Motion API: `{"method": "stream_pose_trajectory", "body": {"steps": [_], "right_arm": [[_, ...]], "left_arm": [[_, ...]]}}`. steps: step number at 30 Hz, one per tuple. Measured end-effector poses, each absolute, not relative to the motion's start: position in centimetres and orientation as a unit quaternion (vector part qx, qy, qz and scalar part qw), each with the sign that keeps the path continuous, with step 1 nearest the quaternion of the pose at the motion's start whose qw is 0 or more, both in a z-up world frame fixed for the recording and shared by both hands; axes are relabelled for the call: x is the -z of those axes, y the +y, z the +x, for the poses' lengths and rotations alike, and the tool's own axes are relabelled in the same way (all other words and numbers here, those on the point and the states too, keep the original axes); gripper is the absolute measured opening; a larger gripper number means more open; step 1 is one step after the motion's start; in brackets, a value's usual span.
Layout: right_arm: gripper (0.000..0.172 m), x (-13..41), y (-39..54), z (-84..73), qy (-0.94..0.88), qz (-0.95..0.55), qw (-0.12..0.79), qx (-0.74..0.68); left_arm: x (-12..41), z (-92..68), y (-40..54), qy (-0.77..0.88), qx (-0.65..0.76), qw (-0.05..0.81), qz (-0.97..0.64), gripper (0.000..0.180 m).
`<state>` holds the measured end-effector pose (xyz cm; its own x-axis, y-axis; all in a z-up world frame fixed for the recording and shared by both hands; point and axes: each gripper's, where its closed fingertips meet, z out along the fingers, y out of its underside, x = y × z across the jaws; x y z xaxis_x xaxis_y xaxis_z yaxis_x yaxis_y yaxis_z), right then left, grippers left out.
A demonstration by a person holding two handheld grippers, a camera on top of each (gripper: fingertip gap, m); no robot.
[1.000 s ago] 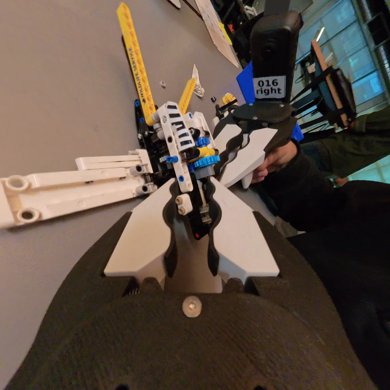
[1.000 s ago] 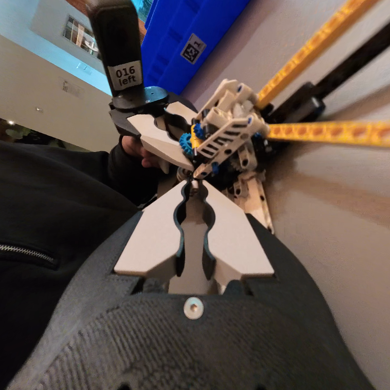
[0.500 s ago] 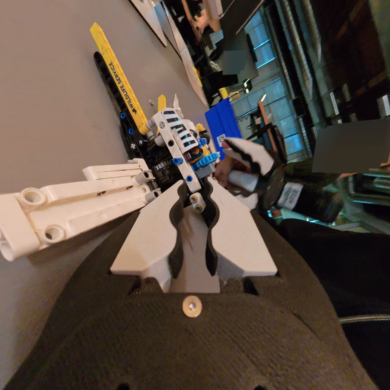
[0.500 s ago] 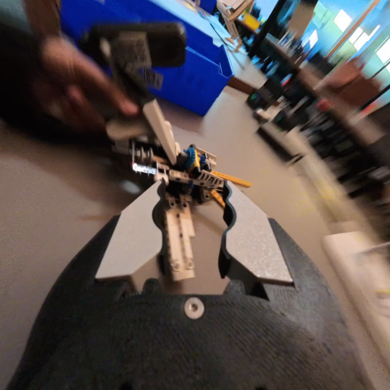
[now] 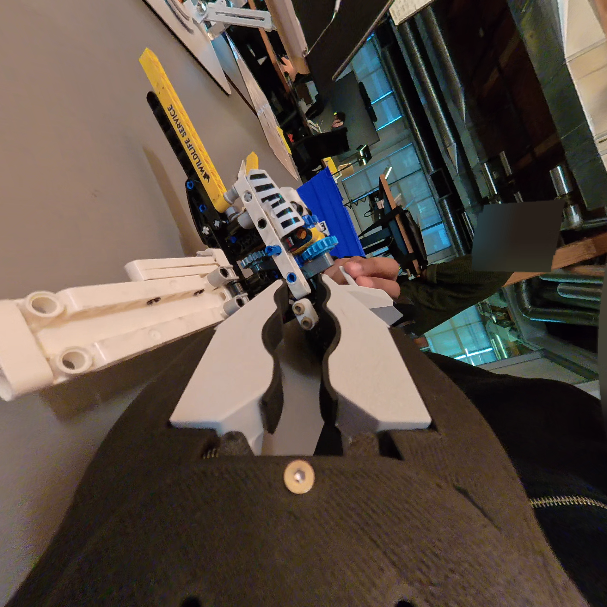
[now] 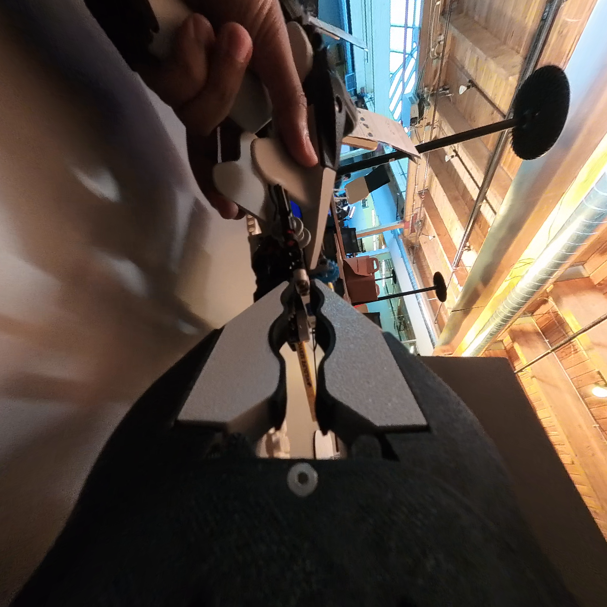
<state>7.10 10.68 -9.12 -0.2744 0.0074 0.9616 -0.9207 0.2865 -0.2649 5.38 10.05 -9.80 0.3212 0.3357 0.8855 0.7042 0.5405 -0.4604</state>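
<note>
On the grey bench a plastic brick-built model of white beams, black frame and blue gears lies on its side, yellow blades stretching away. The left gripper is clamped on the model's white striped beam. The right gripper, beside the model, pinches a thin white beam at its end. Judging by this, both grips should stay firm and aligned, avoiding twist. A blue plastic bin stands behind the model; its contents are hidden.
</note>
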Motion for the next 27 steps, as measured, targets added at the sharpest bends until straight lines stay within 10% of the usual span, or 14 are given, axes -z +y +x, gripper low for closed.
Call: {"method": "stream_pose_trajectory", "body": {"steps": [11, 17, 27], "right_arm": [[0.006, 7.0, 12.1, 6.5, -0.733, 0.239, 0.344, -0.536], [0.006, 5.9, 12.1, 7.9, -0.735, 0.253, 0.317, -0.544], [0.007, 6.6, 12.6, 9.7, -0.733, 0.274, 0.304, -0.543]], "left_arm": [[4.4, 8.2, 8.3, -0.420, -0.095, 0.707, -0.561, 0.083], [5.1, 8.3, 10.8, -0.191, -0.493, 0.433, -0.730, 0.071], [7.2, 9.4, 13.9, -0.065, -0.522, 0.380, -0.761, 0.020]]}}
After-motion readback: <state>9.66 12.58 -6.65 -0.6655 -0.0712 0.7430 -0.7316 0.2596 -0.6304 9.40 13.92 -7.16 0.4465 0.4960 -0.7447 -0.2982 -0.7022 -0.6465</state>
